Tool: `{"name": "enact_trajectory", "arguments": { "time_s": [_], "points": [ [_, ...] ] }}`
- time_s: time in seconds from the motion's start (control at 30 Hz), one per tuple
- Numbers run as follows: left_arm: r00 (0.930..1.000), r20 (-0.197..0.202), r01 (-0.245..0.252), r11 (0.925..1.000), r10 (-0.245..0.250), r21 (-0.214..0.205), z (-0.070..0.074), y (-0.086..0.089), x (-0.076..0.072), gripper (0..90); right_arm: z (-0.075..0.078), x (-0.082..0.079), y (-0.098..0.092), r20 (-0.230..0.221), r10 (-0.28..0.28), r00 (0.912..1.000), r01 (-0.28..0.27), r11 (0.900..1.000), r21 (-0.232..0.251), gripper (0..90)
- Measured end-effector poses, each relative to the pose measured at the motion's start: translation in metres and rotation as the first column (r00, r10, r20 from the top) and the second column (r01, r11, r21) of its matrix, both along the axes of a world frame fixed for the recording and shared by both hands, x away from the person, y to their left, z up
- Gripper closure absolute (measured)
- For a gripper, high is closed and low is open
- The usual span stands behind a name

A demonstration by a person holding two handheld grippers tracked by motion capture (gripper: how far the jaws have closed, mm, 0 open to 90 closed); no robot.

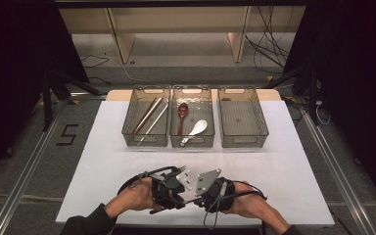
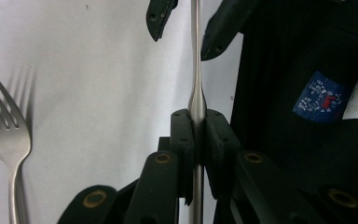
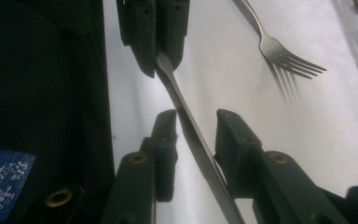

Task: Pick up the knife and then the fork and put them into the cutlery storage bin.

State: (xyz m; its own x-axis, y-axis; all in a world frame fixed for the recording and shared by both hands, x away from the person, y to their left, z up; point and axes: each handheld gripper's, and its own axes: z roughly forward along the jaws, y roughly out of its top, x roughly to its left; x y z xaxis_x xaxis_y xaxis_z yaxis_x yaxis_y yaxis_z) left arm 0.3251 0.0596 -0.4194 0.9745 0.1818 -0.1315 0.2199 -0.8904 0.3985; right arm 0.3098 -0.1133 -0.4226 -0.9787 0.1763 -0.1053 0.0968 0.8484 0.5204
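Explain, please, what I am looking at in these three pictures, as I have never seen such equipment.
There is no machine here: a person works two hand-held grippers, each with two black jaws. One picture comes from a fixed camera above the white table. The other two come from cameras riding on the grippers, looking along their jaws. The left gripper is clamped on a slim metal utensil handle. The right gripper has its jaws either side of that handle, not gripping it. A fork lies on the table. Farther back, one clear bin holds chopsticks, and another holds a brown spoon and a white spoon.

A black "5" [image 1: 67, 134] marks the floor.
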Motion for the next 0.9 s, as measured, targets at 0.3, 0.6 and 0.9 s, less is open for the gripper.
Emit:
{"name": "enact_trajectory", "arguments": {
  "time_s": [0.3,0.6,0.9],
  "points": [
    [0.9981,0.002,0.061,0.9980,-0.061,0.018,-0.0019,-0.0024,-0.0037,82.0,-0.0011,-0.0053,-0.0005,0.003,0.099,0.9950,-0.099,0.9946,-0.029,78.9],
    [0.9908,0.046,0.126,0.9918,-0.127,0.021,-0.0027,-0.0041,-0.0085,80.3,-0.0020,-0.0067,-0.0043,-0.058,0.162,0.9850,-0.163,0.9865,-0.011,88.9],
    [0.9930,0.069,0.096,0.9954,-0.096,0.002,-0.0032,-0.0036,-0.0057,78.2,-0.0008,-0.0056,-0.0055,-0.058,0.135,0.9891,-0.136,0.9906,-0.012,89.4]
  ]
}}
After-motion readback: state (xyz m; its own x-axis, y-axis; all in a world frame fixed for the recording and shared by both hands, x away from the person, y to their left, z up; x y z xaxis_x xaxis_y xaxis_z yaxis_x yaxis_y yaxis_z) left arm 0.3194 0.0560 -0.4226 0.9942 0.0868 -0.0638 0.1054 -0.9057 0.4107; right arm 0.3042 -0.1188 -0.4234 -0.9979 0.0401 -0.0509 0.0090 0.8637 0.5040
